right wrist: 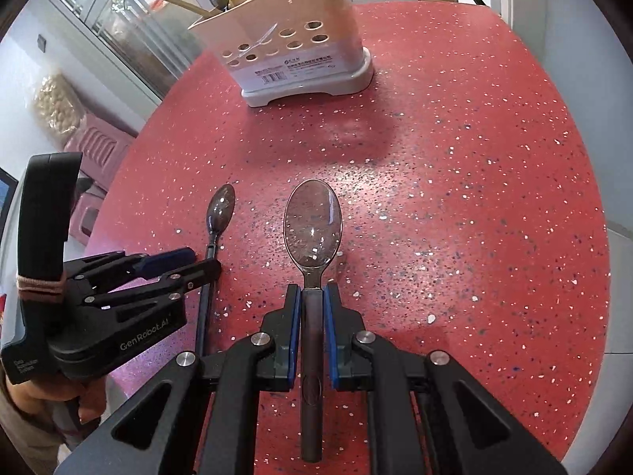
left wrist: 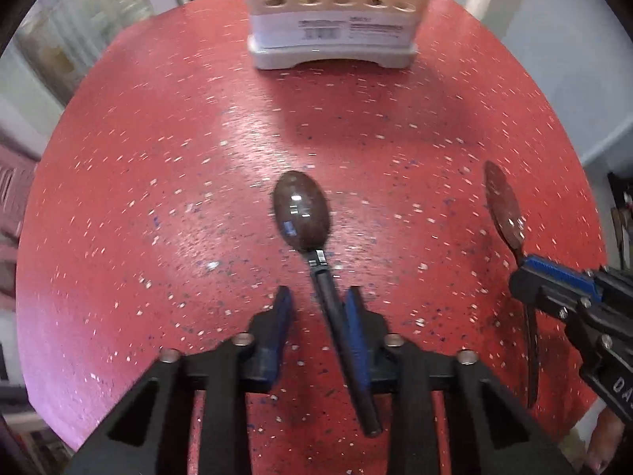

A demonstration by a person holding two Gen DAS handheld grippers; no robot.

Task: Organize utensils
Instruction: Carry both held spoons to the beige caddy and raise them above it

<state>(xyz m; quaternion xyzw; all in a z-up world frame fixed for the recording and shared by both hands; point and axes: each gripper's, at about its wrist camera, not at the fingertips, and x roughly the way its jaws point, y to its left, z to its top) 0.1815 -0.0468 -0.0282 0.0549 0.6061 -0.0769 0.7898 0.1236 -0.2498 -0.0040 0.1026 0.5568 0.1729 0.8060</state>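
Two spoons on the red speckled tabletop (right wrist: 474, 198), one at each gripper; utensil caddy (right wrist: 292, 51) at the far side.

The black-handled spoon (left wrist: 302, 209) lies flat with its bowl pointing toward the caddy, its handle running between the blue pads of the left gripper (left wrist: 319, 301). The jaws stand apart: the handle touches the right-hand pad, with a clear gap to the other, so nothing is clamped. The metal-handled spoon (right wrist: 312, 225) lies parallel and near it, to the right; the right gripper (right wrist: 312, 297) has its pads pressed against both sides of the handle just behind the bowl, grasping it (whether it is lifted off the surface cannot be told). The beige caddy with round holes stands upright on a grey base, well apart from both spoons, and already holds spoons and wooden sticks.
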